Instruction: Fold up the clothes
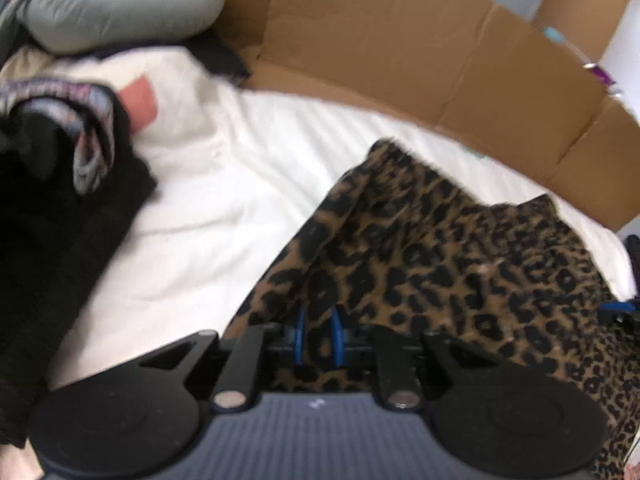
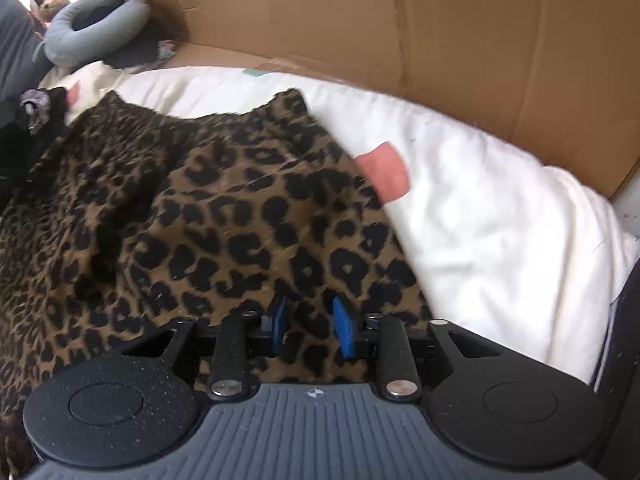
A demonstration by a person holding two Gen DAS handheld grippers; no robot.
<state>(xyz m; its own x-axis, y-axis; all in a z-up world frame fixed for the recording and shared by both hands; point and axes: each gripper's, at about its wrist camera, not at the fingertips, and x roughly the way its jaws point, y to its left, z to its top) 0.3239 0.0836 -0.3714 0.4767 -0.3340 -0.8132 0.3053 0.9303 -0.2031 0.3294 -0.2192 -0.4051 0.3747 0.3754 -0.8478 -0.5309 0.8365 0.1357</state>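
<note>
The leopard-print garment (image 1: 460, 248), brown with black spots, lies rumpled on the white bedsheet (image 1: 224, 200). In the left wrist view it fills the lower right of the frame, with a raised fold running toward the centre; in the right wrist view it spreads across the left and centre, its upper edge wavy.

The left gripper (image 1: 319, 332) points steeply down at the cloth near the bottom centre of its frame. Its jaws stand narrowly apart with the fabric directly at the blue pads (image 1: 300, 330); whether they are pinching a fold I cannot tell through the blur. The right gripper (image 2: 308, 324) also tilts down onto the garment, jaws released, a clear gap between them with patterned fabric showing in it.

A brown cardboard sheet (image 1: 440, 48) stands behind the bed. At the upper left of the left view are a grey ring cushion (image 1: 120, 8) and a heap of dark clothes (image 1: 48, 184).
</note>
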